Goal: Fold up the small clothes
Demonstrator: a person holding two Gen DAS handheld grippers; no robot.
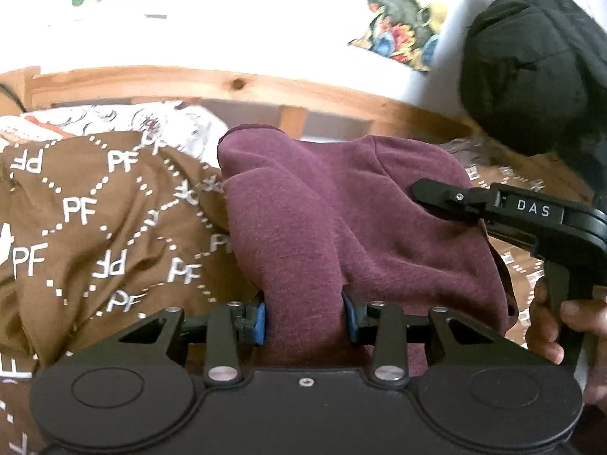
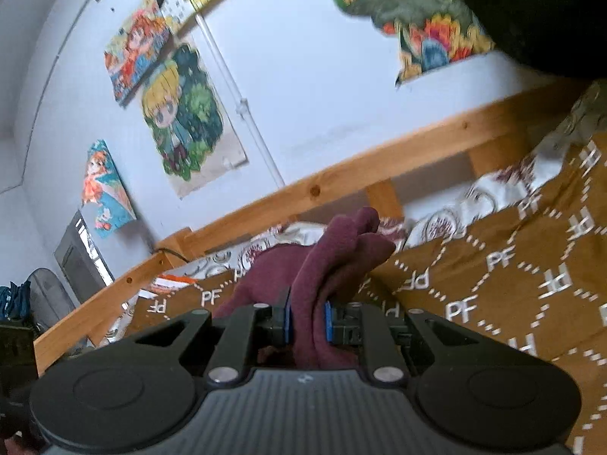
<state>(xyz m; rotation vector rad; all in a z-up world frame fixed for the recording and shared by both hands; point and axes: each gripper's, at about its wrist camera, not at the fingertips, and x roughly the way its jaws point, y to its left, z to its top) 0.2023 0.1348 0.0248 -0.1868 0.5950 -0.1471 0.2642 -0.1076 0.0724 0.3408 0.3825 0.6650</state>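
Note:
A small maroon garment [image 1: 341, 220] hangs bunched above the brown "PF" printed blanket [image 1: 95, 227]. My left gripper [image 1: 305, 320] is shut on a thick fold of it between the blue pads. In the left wrist view the right gripper [image 1: 436, 197] reaches in from the right, its fingers pinched on the cloth's upper right part, a hand [image 1: 550, 326] on its handle. In the right wrist view my right gripper [image 2: 307, 322] is shut on a narrow fold of the maroon garment [image 2: 341, 250], which rises in front of it.
A wooden bed rail [image 1: 235, 87] runs behind the blanket, with a white wall and cartoon posters [image 2: 182, 113] beyond. A black garment [image 1: 531, 57] hangs at the upper right. A white patterned sheet [image 1: 125, 117] shows past the blanket's far edge.

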